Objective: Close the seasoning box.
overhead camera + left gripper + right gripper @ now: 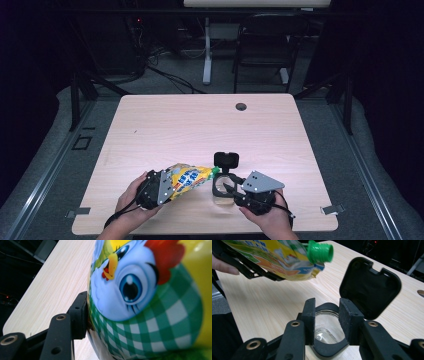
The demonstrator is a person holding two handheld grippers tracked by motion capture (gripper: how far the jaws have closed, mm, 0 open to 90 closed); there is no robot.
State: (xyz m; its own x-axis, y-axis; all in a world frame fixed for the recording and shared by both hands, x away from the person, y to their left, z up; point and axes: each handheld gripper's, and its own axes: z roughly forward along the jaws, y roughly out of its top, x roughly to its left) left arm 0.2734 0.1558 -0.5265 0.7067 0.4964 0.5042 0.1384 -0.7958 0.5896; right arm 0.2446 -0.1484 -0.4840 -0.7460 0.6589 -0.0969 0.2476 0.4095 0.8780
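A yellow snack pouch [187, 178] with a green screw cap [215, 171] is held tilted above the table, with my left gripper [167, 186] shut on its body. In the left gripper view one pad [79, 315] presses the pouch's [150, 302] cartoon chicken print. The cap [320, 251] points toward a clear glass jar [221, 188] with a black rim and its hinged black lid [226, 160] standing open. My right gripper [231, 191] is at the jar's near side. Its jaws [328, 315] stand apart over the jar's [324, 333] near rim, below the lid [369, 287], with nothing pinched.
The light wooden table [200, 125] has a round cable hole [241, 106] at the back. Behind the table stand a dark chair [265, 40] and a white stand leg [206, 55], with cables on the floor.
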